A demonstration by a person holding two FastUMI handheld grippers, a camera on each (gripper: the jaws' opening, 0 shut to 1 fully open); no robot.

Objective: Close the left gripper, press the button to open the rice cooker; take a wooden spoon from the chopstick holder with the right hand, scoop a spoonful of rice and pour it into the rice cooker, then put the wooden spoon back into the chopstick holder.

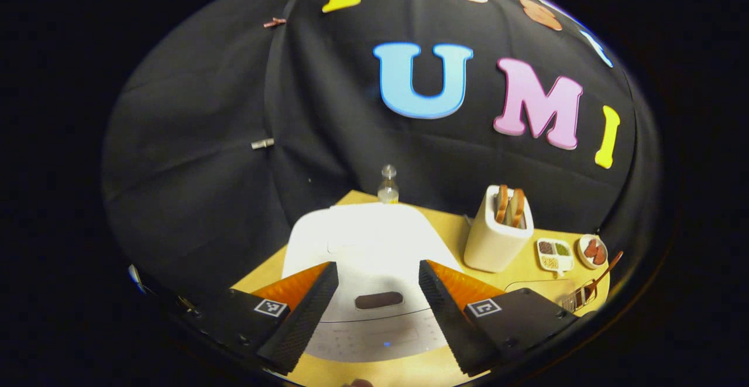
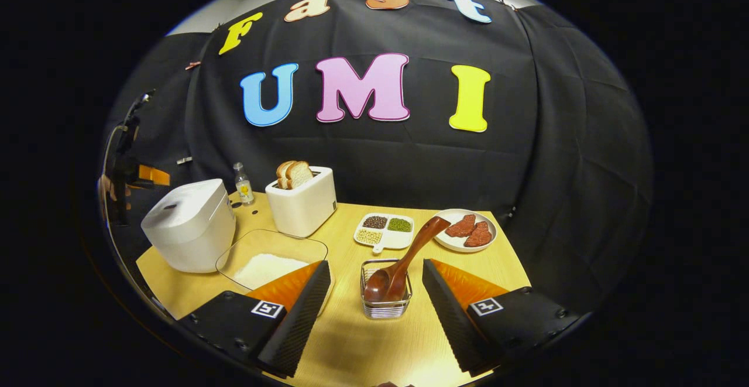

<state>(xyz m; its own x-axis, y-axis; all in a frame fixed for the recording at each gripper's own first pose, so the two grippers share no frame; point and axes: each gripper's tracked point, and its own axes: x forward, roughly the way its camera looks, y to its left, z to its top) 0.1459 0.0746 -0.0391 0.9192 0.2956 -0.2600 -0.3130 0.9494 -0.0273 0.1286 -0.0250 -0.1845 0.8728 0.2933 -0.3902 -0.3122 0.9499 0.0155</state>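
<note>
Rice cooker (image 2: 190, 232) sat shut left of the toaster (image 2: 302, 201), wooden spoon (image 2: 404, 267) resting in the chopstick holder (image 2: 385, 305), rice tray (image 2: 270, 264) beside the cooker. Both left gripper (image 1: 377, 284) and right gripper (image 2: 376, 284) gaped wide, holding nothing. That fit a start or a finish. No brand words were readable.

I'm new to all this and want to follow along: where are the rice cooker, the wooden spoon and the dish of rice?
rice cooker (image 2: 188, 223): right gripper view, its white lid.
wooden spoon (image 2: 409, 252): right gripper view, its handle.
dish of rice (image 2: 266, 268): right gripper view, the rice inside.
</note>
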